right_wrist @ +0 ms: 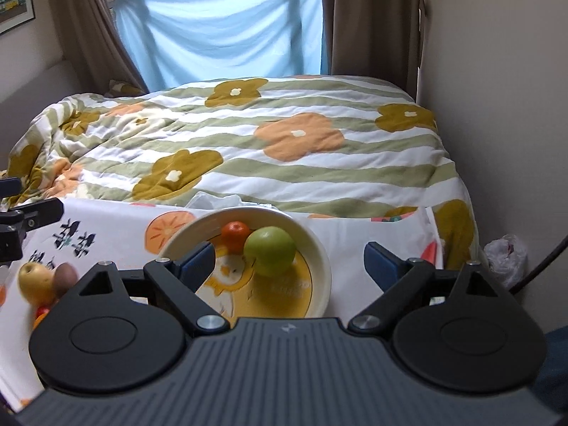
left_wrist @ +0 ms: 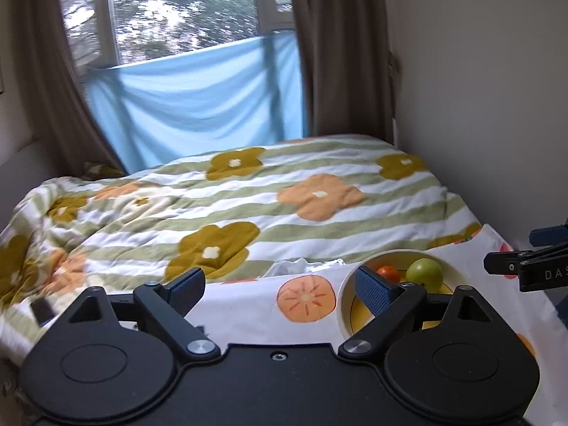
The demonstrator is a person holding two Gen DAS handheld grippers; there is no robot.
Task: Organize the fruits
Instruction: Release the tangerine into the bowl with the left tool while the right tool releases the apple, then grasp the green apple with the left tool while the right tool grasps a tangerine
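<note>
Loose fruit: yellow apple and brown fruit sit near-left on the cloth, left of the bowl. Your left gripper is nearer them; both its fingers and the right gripper are apart, empty.

Lighting: soft daylight from the window ahead, where I see blown-out glare between the leaves. Room moderately bright; faint shadows only. Left wrist view: motion blur across window, blue cloth and bedspread. Right wrist view sharper. Both: fisheye bending, dark corners.
</note>
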